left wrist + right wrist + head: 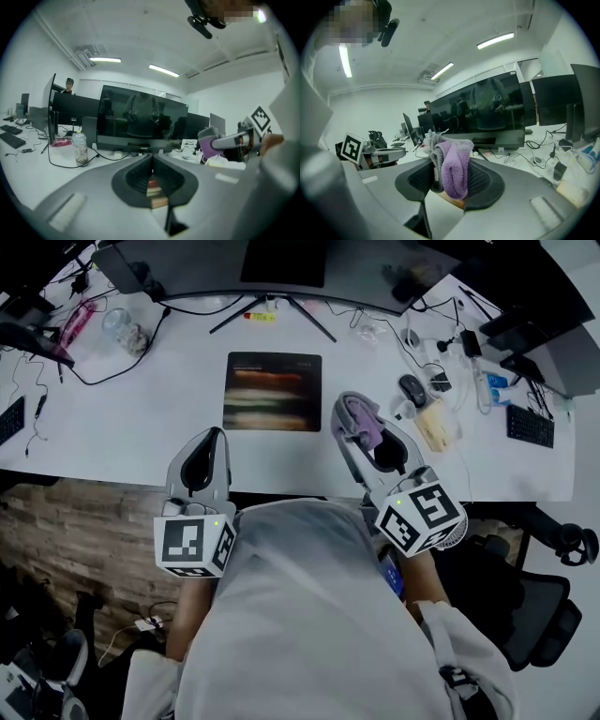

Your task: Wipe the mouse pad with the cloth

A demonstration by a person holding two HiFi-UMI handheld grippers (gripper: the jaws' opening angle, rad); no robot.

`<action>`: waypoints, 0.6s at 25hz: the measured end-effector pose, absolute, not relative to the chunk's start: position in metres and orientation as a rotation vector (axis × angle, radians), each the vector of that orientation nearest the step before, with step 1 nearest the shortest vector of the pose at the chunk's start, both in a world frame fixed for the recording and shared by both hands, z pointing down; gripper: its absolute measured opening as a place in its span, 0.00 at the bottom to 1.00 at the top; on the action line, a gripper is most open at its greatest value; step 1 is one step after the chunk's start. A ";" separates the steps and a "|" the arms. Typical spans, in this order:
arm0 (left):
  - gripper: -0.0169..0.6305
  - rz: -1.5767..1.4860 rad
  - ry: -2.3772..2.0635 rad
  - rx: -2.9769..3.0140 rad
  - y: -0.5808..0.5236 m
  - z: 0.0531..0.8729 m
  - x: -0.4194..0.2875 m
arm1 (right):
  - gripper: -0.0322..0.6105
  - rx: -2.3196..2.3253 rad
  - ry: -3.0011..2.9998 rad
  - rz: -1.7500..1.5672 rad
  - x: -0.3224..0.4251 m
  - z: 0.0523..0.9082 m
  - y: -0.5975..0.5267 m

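The mouse pad [272, 390] lay flat on the desk [122, 427], & the purple cloth [452, 171] sat bunched in your right gripper [361, 423], jaws clamped on it, just off the pad's near right corner. Your left gripper [206, 451] was near the desk's front edge, jaws pressed together w/ nothing btwn them. I'd say you needed to lower the cloth flat onto one pad edge & sweep overlapping strokes across, w/ light pressure so the pad didn't slide.

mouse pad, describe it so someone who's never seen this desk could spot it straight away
On the long white desk, look just in front of the big dark monitor and its V-shaped stand. The dark rectangular mouse pad lies flat there, mid-desk. It is the only flat printed rectangle, with blurry coloured bands across it.
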State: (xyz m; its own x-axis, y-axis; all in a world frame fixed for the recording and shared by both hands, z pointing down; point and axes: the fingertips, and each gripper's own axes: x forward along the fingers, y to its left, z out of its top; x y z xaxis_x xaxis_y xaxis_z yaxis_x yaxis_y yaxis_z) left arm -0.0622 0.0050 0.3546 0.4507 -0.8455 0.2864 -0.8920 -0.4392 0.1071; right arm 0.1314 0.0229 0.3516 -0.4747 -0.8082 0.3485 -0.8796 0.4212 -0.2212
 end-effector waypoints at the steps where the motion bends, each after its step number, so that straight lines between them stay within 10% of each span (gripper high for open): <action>1: 0.03 0.274 -1.505 2.452 0.004 0.354 -0.062 | 0.33 1.491 -2.487 0.569 0.134 0.350 0.022; 15: 0.03 0.328 -1.456 2.408 -0.006 0.373 -0.051 | 0.33 1.414 -2.485 0.644 0.139 0.362 0.015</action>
State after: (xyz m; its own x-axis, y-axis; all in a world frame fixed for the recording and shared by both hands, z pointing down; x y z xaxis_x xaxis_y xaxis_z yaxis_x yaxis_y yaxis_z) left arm -0.0507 -0.0060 0.3732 0.4579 -0.8181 0.3479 -0.8883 -0.4369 0.1416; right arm 0.1385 0.0150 0.3616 -0.5176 -0.7633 0.3867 -0.8550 0.4442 -0.2676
